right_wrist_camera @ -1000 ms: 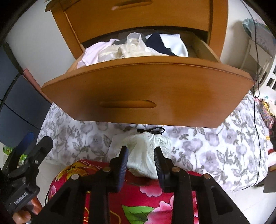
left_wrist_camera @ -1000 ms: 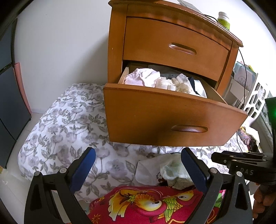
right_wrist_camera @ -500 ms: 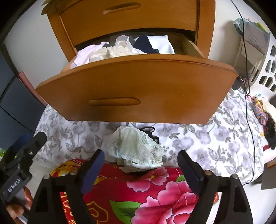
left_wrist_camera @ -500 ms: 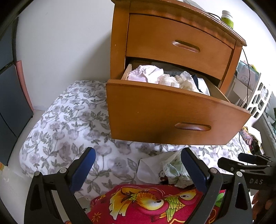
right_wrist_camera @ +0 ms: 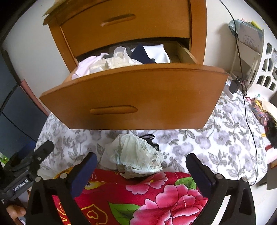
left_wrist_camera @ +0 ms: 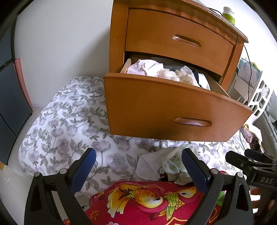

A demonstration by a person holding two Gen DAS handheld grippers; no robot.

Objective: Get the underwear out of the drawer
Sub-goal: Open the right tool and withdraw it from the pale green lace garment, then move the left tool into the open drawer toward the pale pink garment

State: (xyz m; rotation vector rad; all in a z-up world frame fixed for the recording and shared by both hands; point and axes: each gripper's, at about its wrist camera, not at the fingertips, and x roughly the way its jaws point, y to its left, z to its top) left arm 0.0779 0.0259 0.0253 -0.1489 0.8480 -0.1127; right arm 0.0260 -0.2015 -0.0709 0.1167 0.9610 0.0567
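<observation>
The wooden nightstand's lower drawer [left_wrist_camera: 164,110] [right_wrist_camera: 138,97] stands pulled out, with white, cream and navy underwear [left_wrist_camera: 161,69] [right_wrist_camera: 112,60] heaped inside. Below it, pale green lace underwear [right_wrist_camera: 136,150] [left_wrist_camera: 173,166] lies on a small pile at the edge of a red flowered blanket. My right gripper [right_wrist_camera: 141,160] hovers just in front of that pile, its jaws opening wide and its pads touching nothing. My left gripper [left_wrist_camera: 138,155] is open and holds nothing; the pile lies just behind its right finger. Each gripper shows at the edge of the other's view.
Grey-flowered bedding [left_wrist_camera: 69,121] spreads under the drawer, and the red blanket [right_wrist_camera: 147,199] lies nearest me. A green bottle [left_wrist_camera: 228,13] stands on the nightstand. A black cable [right_wrist_camera: 245,103] and charger run down on the right beside a white rack [right_wrist_camera: 264,69].
The right gripper's jaws spread apart from around the pale green underwear, which now lies loose on the pile. The left gripper stays open in about the same place.
</observation>
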